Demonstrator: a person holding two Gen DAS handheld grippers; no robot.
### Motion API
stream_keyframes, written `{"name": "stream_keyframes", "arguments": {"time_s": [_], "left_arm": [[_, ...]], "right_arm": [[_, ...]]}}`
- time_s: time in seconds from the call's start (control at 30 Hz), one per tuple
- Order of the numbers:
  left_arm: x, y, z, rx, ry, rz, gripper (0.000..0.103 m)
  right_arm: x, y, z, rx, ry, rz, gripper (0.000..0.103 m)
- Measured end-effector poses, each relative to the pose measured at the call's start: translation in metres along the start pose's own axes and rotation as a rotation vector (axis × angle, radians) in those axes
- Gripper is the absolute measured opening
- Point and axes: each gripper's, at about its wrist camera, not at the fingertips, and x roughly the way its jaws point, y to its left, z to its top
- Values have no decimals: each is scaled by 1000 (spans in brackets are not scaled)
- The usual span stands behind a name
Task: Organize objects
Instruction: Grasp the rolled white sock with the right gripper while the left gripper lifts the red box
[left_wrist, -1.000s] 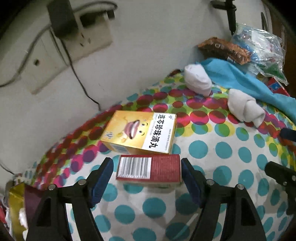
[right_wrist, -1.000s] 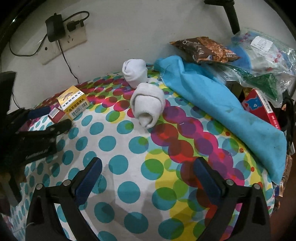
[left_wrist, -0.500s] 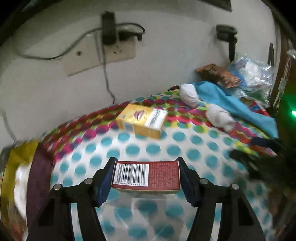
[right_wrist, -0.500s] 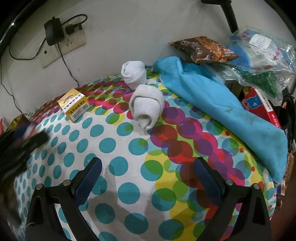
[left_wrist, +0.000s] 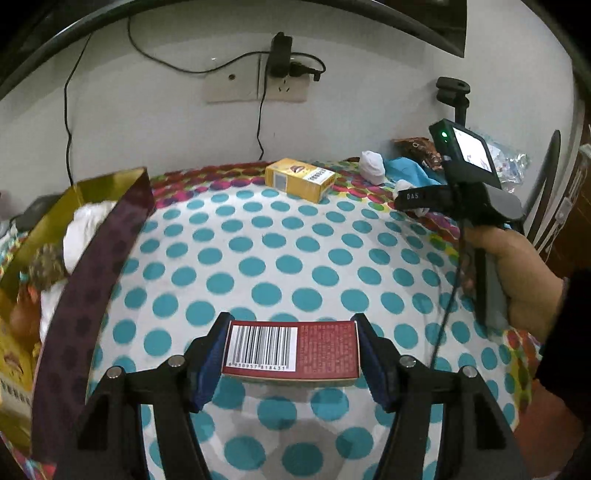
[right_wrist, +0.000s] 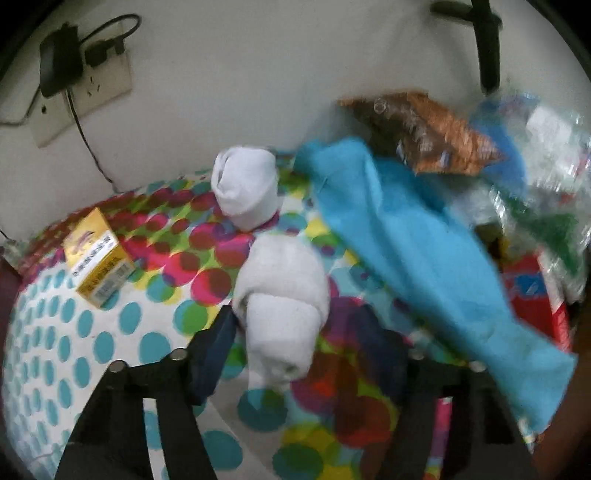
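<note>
My left gripper (left_wrist: 291, 354) is shut on a dark red box (left_wrist: 291, 349) with a barcode and holds it above the dotted cloth. A gold-lined box (left_wrist: 92, 240) stands open at the left with white and other items inside. My right gripper (right_wrist: 299, 354) is open, its jaws on either side of a rolled white sock (right_wrist: 284, 299) that lies on the cloth. A second rolled sock (right_wrist: 245, 184) sits behind it. A yellow medicine box (right_wrist: 98, 266) lies far left; it also shows in the left wrist view (left_wrist: 300, 179).
A blue cloth (right_wrist: 417, 251) lies to the right of the socks, with a brown snack bag (right_wrist: 424, 136), plastic bags (right_wrist: 546, 155) and a red box (right_wrist: 532, 291) beyond. A wall socket with plugs (left_wrist: 273, 81) is on the wall behind.
My left gripper closed on the red box and pulled it back from the yellow box toward the gold-lined box. My right gripper moved forward until the near sock lay between its jaws.
</note>
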Motion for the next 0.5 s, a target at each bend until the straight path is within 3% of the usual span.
{"name": "stream_keyframes", "arguments": {"time_s": [0.1,0.2,0.5], "left_arm": [[-6,-1,-7,5,-3,7,66],[-15,3,-7,-14,-24,22,66],[-36,35,-10,-121,-51,133,66]], "right_arm": [[-5,13,0,-53,-32,-25,23],[-23,25,-5,-92,-113,-44,21],[-66,77,-49,-179,-155,77,21]]}}
